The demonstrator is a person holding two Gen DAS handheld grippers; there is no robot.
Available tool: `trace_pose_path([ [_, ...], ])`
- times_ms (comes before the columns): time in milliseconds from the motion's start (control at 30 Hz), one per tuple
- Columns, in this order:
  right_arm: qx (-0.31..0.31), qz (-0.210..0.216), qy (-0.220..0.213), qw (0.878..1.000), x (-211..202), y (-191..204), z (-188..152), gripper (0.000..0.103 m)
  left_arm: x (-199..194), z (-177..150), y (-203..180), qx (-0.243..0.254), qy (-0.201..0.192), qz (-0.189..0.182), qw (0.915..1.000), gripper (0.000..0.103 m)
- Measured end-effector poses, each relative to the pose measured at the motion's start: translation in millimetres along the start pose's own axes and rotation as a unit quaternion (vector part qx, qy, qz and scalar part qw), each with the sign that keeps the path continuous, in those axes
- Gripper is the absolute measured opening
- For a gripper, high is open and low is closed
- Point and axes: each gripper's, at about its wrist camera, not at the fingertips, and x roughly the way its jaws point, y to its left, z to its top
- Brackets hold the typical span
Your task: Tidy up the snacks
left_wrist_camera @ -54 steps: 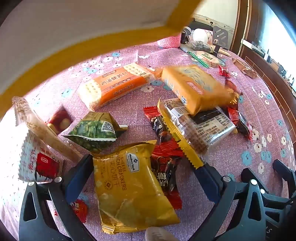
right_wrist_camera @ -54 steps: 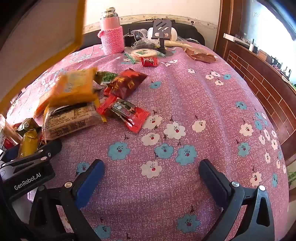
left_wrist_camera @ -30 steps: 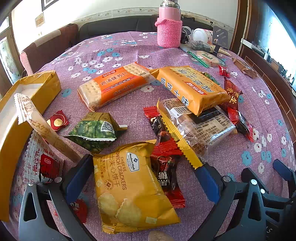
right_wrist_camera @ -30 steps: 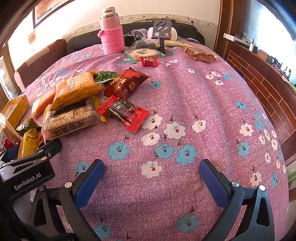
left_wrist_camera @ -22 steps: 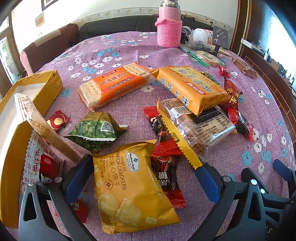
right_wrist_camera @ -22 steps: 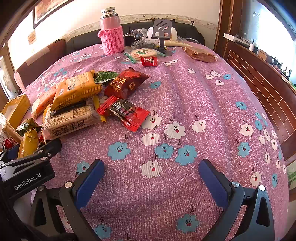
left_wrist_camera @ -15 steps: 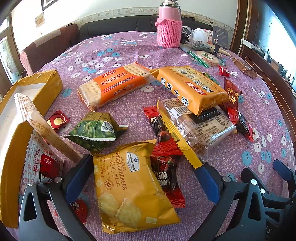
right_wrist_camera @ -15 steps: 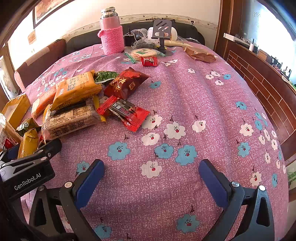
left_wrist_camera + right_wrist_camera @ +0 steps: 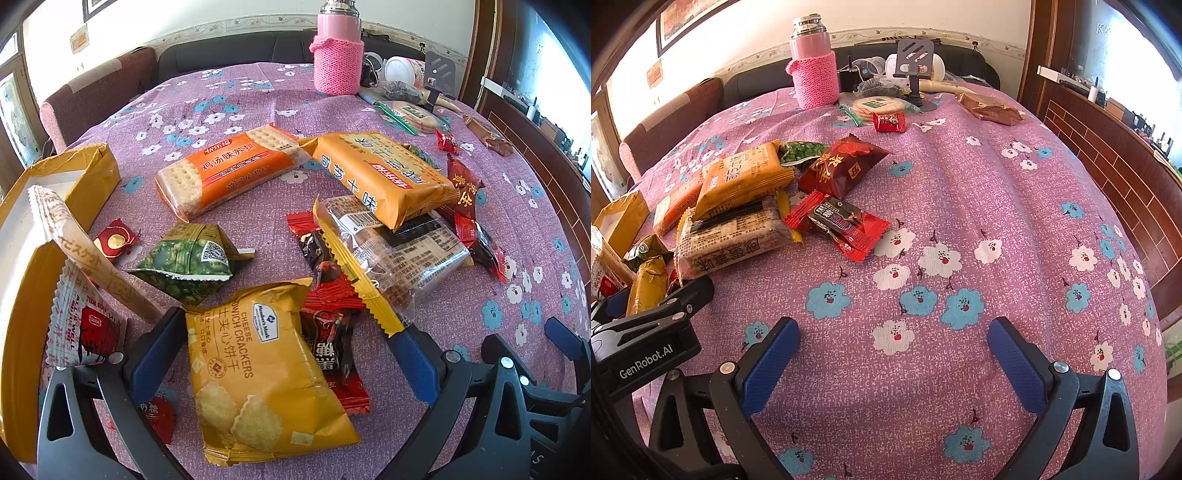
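Note:
Snack packets lie in a pile on the purple flowered tablecloth (image 9: pixel 240 99). My left gripper (image 9: pixel 284 350) is open, its jaws on either side of a yellow cheese cracker bag (image 9: pixel 258 373). Beyond it lie a green pea packet (image 9: pixel 188 258), an orange cracker pack (image 9: pixel 229 170), a yellow biscuit pack (image 9: pixel 384 173) and a clear wafer pack (image 9: pixel 399 247). A yellow box (image 9: pixel 55 184) stands open at the left. My right gripper (image 9: pixel 894 354) is open and empty over bare cloth, right of the pile (image 9: pixel 738 206).
A pink flask (image 9: pixel 338 48) in a knitted sleeve stands at the back, with a phone stand (image 9: pixel 914 66), a round cracker pack (image 9: pixel 875 105) and a brown packet (image 9: pixel 991 109). A dark red bag (image 9: pixel 846 164) and red candy packets (image 9: pixel 849 225) lie beside the pile.
The yellow box, held up close across the top of both views at first, has come down onto the table at the left. Both grippers have stayed where they were.

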Motion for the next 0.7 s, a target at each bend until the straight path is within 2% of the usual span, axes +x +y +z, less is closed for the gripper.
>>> trace_pose_path([
  [700,0.0,0.0,0.0,1.0,-0.2,-0.1,0.0,0.103,-2.0,-1.6,4.8,-0.002,0.0,0.001,1.0,0.103],
])
